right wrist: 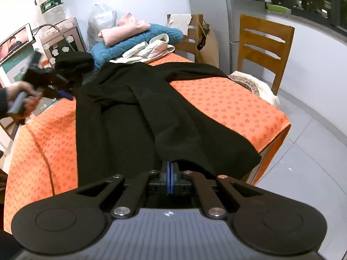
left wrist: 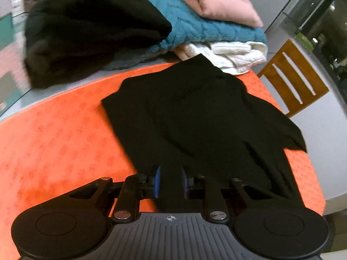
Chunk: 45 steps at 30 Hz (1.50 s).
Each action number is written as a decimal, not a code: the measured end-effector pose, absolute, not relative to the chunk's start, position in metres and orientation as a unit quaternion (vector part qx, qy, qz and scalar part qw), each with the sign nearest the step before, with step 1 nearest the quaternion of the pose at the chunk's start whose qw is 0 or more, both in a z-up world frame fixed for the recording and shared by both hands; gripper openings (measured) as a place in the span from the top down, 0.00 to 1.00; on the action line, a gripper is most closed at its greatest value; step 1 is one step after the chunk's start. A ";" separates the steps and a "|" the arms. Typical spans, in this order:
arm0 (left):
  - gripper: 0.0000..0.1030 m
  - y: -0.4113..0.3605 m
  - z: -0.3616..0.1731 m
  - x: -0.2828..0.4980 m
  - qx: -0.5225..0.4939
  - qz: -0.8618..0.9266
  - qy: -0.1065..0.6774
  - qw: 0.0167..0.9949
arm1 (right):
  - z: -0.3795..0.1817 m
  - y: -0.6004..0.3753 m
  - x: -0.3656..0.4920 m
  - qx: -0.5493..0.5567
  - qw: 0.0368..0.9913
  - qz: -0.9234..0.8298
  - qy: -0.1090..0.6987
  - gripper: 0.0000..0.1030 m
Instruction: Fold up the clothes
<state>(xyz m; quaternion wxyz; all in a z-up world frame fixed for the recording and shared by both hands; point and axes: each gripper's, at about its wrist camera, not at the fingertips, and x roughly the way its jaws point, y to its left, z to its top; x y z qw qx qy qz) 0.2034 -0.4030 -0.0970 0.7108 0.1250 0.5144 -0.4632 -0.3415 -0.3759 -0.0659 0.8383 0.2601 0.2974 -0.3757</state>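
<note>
A black garment (left wrist: 190, 117) lies spread on the orange patterned tablecloth (left wrist: 60, 134); it also shows in the right wrist view (right wrist: 134, 112), with a sleeve folded across its body. My left gripper (left wrist: 170, 182) is open, its blue pads on either side of the garment's near edge; it shows in the right wrist view (right wrist: 63, 91) at the garment's far left corner. My right gripper (right wrist: 170, 173) is shut on the garment's near hem, which drapes over the fingertips.
A pile of folded clothes stands at the table's far end: black (left wrist: 93, 32), teal (left wrist: 195, 26), pink (left wrist: 219, 0), white (left wrist: 234, 54). Wooden chairs (right wrist: 264, 47) stand at the table's right side. A box and water bottle (right wrist: 51, 2) sit at the back left.
</note>
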 end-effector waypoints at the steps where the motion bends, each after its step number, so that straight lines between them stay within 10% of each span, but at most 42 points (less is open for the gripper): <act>1: 0.78 -0.414 -0.102 0.207 0.126 -0.459 0.519 0.711 | -0.065 -0.373 -0.340 0.261 0.837 -0.378 0.296 0.99; 25: 0.87 -0.441 -0.135 0.262 0.040 -0.393 0.578 0.714 | -0.044 -0.294 -0.370 0.323 0.791 -0.441 0.275 0.99; 45: 0.54 -0.457 -0.115 0.172 -0.037 -0.441 0.637 0.631 | -0.053 -0.295 -0.370 0.316 0.786 -0.454 0.277 0.99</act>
